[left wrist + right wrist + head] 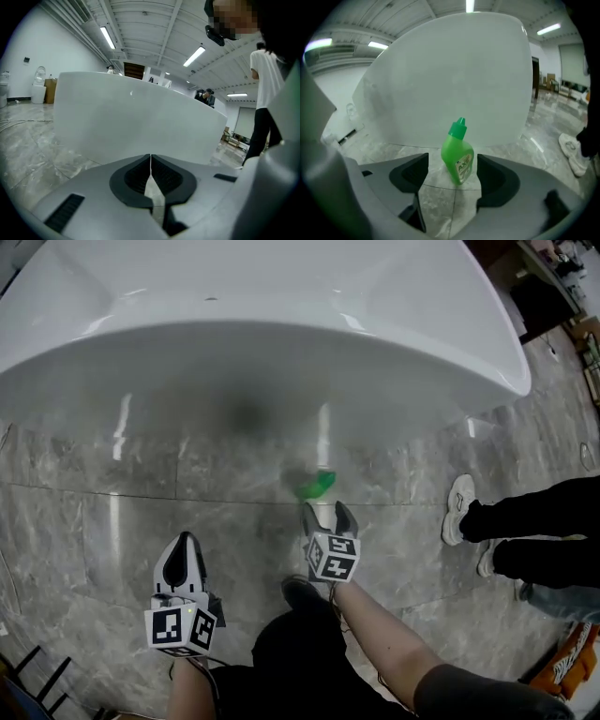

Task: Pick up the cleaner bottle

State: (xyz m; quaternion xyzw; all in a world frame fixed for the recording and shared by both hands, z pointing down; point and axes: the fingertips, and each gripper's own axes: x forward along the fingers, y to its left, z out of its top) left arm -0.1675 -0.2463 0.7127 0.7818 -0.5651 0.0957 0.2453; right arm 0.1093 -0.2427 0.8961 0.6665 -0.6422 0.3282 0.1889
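Observation:
A green cleaner bottle (317, 486) with a green cap stands upright on the grey marble floor, close to the foot of a white bathtub (281, 324). My right gripper (328, 514) is low over the floor just short of it, open. In the right gripper view the bottle (458, 152) shows in the gap between the wide-apart jaws of the right gripper (452, 165), and neither pad touches it. My left gripper (184, 554) hangs further left and back, shut on nothing. In the left gripper view its tips (150, 158) meet in front of the tub wall (140, 122).
The tub's curved side rises right behind the bottle. A person's legs in black trousers and white shoes (459, 507) stand on the floor to the right. Another standing person (265, 79) shows at the right of the left gripper view. My own dark shoe (302, 592) is behind the right gripper.

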